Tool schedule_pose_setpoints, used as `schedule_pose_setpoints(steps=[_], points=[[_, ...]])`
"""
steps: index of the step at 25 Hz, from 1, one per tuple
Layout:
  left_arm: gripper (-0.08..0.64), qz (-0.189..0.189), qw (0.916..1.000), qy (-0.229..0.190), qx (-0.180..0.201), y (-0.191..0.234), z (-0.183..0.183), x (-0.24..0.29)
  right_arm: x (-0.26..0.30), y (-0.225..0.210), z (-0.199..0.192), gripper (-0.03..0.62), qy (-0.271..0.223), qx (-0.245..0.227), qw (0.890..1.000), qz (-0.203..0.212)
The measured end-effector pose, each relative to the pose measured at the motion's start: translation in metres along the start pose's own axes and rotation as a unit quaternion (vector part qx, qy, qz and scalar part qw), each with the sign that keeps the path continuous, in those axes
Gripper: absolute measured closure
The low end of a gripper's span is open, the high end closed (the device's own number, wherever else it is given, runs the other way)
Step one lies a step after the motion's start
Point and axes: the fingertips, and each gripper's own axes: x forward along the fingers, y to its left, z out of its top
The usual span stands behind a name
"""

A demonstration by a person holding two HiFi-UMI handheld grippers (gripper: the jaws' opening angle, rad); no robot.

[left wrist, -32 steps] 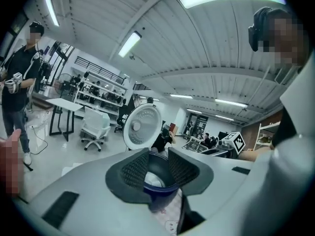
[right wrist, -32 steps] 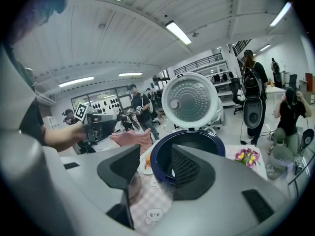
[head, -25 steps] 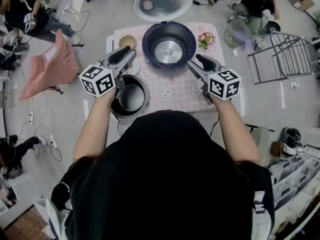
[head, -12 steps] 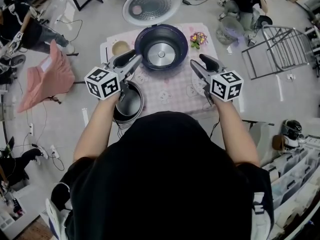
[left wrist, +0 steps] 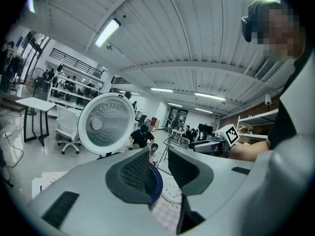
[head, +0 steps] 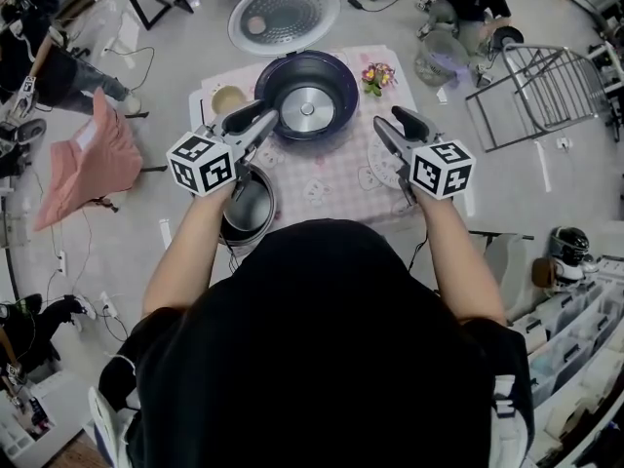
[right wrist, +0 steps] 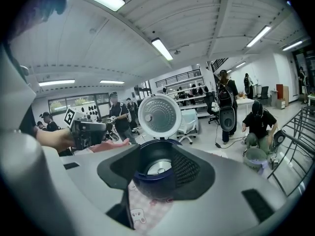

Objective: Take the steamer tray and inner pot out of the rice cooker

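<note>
Cooker [head: 341, 76] stands open at the far side of the checked cloth [head: 331, 178], its lid [head: 284, 15] tipped back and the bare heating plate showing inside. The pot [head: 252, 208] sits out of it at the cloth's near left corner, partly under the left gripper [head: 261, 118]. That gripper hangs by the cooker's left rim, its jaws partly apart with nothing between the pads. The right gripper [head: 398, 121] hovers right of the cooker, likewise parted and empty. Flowers [head: 376, 74] lie just beside the cooker's right rim.
</note>
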Motion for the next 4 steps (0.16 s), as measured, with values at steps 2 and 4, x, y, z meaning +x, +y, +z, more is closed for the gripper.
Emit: schedule_pose_setpoints(steps=[2,4], points=[[0.422,-0.001,1.0,0.002,0.0,0.0,-0.0005,0.0014,-0.0008,-0.0016,-0.0007,0.388,0.0,0.002,1.0,-0.003],[0.422,-0.002,1.0,0.003,0.0,0.0001,-0.0013,0.0024,-0.0016,-0.0028,-0.0021,0.388,0.0,0.005,1.0,-0.005]])
